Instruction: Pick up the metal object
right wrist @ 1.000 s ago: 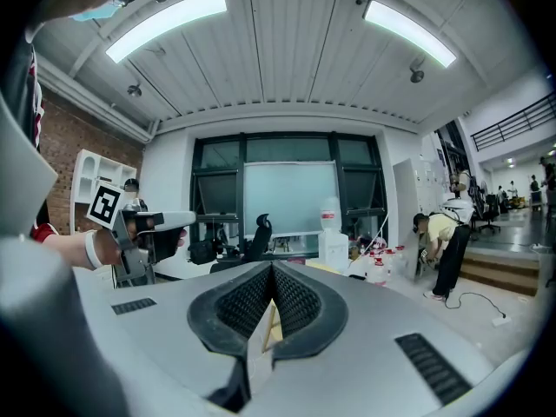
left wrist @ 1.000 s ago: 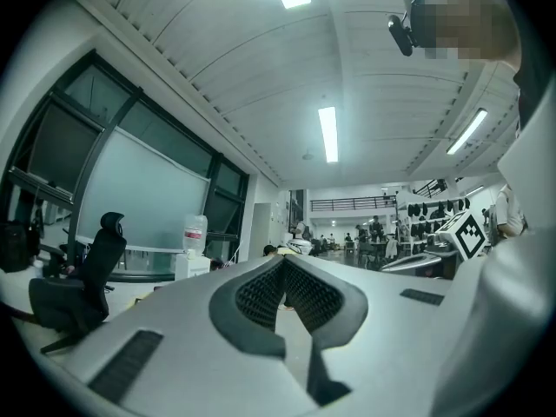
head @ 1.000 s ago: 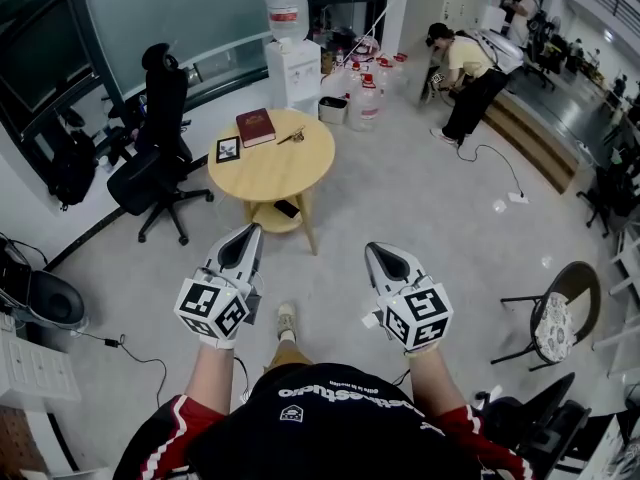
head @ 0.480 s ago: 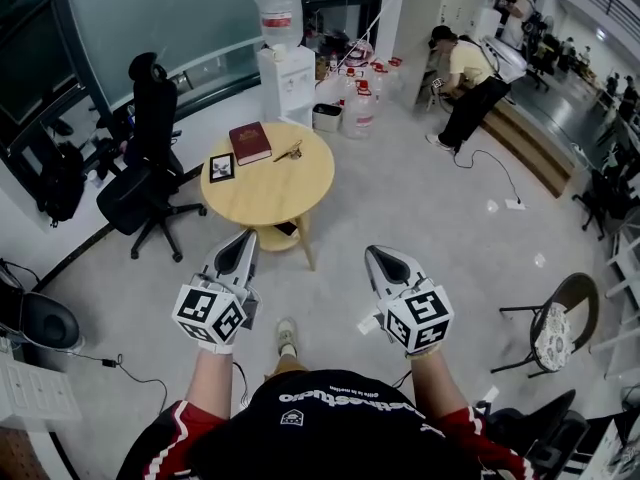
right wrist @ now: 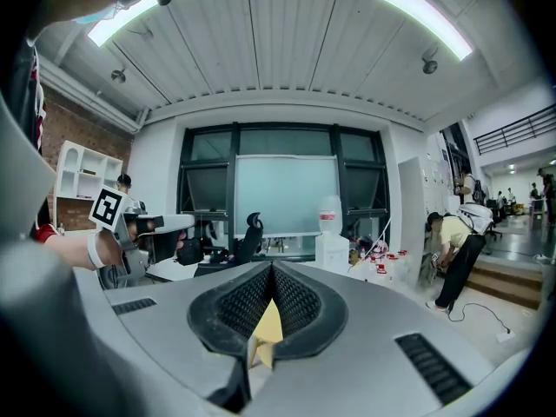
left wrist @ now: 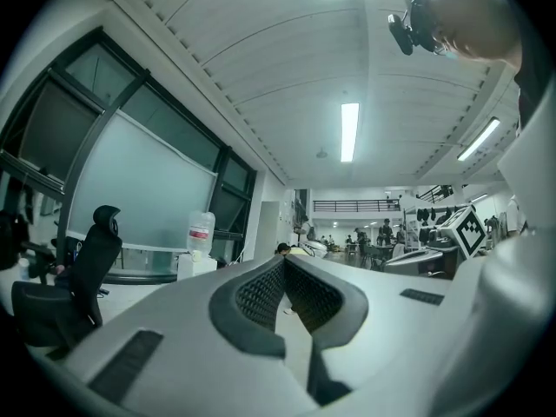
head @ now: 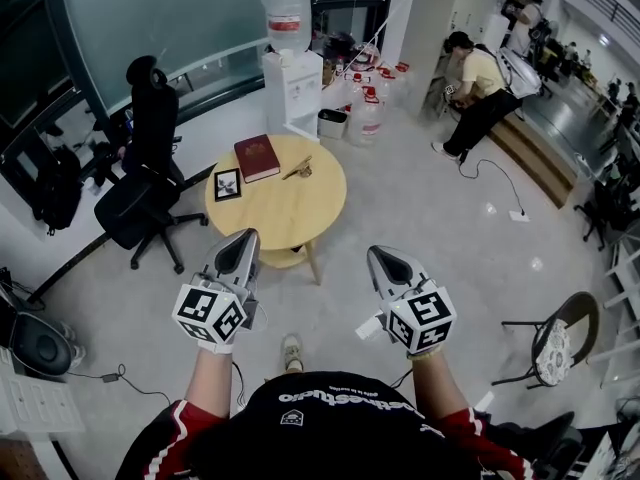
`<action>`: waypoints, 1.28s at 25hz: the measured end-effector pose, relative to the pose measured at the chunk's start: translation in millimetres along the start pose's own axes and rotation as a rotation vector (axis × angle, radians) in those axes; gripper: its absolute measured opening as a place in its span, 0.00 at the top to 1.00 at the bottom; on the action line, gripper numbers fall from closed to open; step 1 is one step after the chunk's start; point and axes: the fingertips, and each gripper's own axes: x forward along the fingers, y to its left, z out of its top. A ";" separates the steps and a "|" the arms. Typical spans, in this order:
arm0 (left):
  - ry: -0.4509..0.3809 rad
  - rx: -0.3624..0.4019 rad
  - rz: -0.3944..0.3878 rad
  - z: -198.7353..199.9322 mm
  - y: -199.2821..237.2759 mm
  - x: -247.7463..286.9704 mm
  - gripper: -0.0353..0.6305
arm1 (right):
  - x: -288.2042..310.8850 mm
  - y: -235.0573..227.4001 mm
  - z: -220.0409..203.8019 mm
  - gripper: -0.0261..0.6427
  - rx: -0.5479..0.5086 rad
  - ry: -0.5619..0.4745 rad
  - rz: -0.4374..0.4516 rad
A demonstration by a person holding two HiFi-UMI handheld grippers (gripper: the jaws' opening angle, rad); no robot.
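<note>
The metal object (head: 298,171) is a small brass-coloured piece lying on the round wooden table (head: 300,213), right of a red book (head: 257,157) and a small framed picture (head: 227,182). The table stands a good way ahead of both grippers. My left gripper (head: 243,240) is held at waist height, jaws shut and empty; in the left gripper view its tips (left wrist: 284,259) meet. My right gripper (head: 385,258) is level with it, also shut, with its tips (right wrist: 272,268) touching. A yellow patch shows in the gap behind them; nothing is gripped.
A black office chair (head: 140,183) stands left of the table. A water dispenser (head: 290,68) and water bottles (head: 365,118) are behind it. A person (head: 480,93) bends over at the far right. A folding chair (head: 555,333) stands on the near right.
The table has drawn nearer and lower in the head view as the person steps toward it. Both grippers stay shut, in the same place before the body.
</note>
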 end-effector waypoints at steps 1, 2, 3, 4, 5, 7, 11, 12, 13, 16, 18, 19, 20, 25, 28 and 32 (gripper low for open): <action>0.001 0.000 -0.001 2.6 10.1 5.8 0.92 | 11.0 -1.1 4.4 0.92 0.001 0.000 -0.002; 0.001 -0.001 -0.002 5.0 20.4 11.6 0.92 | 22.3 -2.2 8.9 0.92 0.001 0.001 -0.003; 0.002 -0.002 -0.003 7.2 30.7 17.4 0.92 | 33.7 -3.3 13.2 0.92 0.000 0.003 -0.004; 0.002 -0.003 -0.003 8.8 41.0 23.5 0.92 | 45.0 -4.6 17.1 0.92 -0.002 0.005 -0.005; 0.003 -0.005 -0.003 9.7 51.4 29.7 0.92 | 56.3 -6.0 20.4 0.92 -0.002 0.006 -0.005; 0.005 -0.008 -0.003 9.4 72.8 41.3 0.92 | 79.3 -7.9 25.3 0.92 -0.004 0.009 -0.006; 0.007 -0.011 -0.001 5.3 113.3 63.0 0.92 | 122.0 -10.2 31.1 0.92 -0.009 0.015 -0.007; 0.007 -0.011 -0.001 5.0 122.5 68.7 0.92 | 132.0 -11.0 32.8 0.92 -0.010 0.015 -0.008; 0.006 -0.012 -0.003 5.2 131.5 74.2 0.92 | 141.8 -11.5 34.5 0.92 -0.011 0.017 -0.008; 0.002 -0.018 -0.008 6.7 157.0 87.6 0.92 | 169.6 -11.4 38.9 0.92 -0.013 0.022 -0.009; -0.001 -0.020 -0.014 7.5 171.2 95.7 0.92 | 185.3 -12.0 41.8 0.92 -0.015 0.023 -0.013; -0.002 -0.021 -0.018 7.3 177.2 99.5 0.92 | 192.0 -12.4 42.9 0.92 -0.017 0.023 -0.016; -0.002 -0.022 -0.021 6.4 182.8 103.0 0.92 | 198.2 -12.9 43.5 0.92 -0.019 0.024 -0.020; 0.007 -0.039 -0.037 -7.4 205.0 117.1 0.92 | 222.3 -16.1 36.1 0.92 -0.025 0.044 -0.038; 0.011 -0.054 -0.041 -15.0 215.8 123.1 0.92 | 231.9 -19.1 31.4 0.92 -0.023 0.059 -0.052; 0.018 -0.078 -0.039 -20.6 226.5 129.4 0.92 | 240.5 -22.7 28.4 0.92 -0.015 0.081 -0.062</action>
